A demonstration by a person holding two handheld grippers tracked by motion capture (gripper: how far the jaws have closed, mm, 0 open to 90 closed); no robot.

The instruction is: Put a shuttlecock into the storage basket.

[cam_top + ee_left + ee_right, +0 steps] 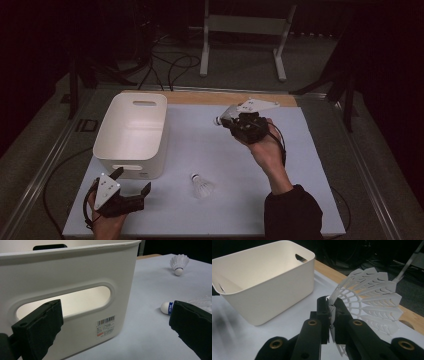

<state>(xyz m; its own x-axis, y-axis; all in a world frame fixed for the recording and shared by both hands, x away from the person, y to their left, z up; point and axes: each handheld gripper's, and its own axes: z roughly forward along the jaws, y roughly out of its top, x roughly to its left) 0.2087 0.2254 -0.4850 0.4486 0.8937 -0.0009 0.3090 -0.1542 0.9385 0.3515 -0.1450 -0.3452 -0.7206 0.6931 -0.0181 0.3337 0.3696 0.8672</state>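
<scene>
My right gripper (231, 120) is held up over the far middle of the white mat and is shut on a white plastic shuttlecock (372, 297). In the right gripper view its jaws (331, 304) pinch the edge of the skirt. A second shuttlecock (201, 185) lies on the mat near the front, its cork with a blue band (167, 308) beside my left gripper's right jaw. My left gripper (133, 179) stands open at the front left, just before the white bin (132, 132). The bin's handle slot (67, 302) is close ahead of it.
In the left gripper view another shuttlecock (179, 263) shows farther off, cork down, near the mat's far edge. A wooden strip (220, 97) runs behind the mat. Cables and a white metal stand (242, 37) are on the floor beyond the table.
</scene>
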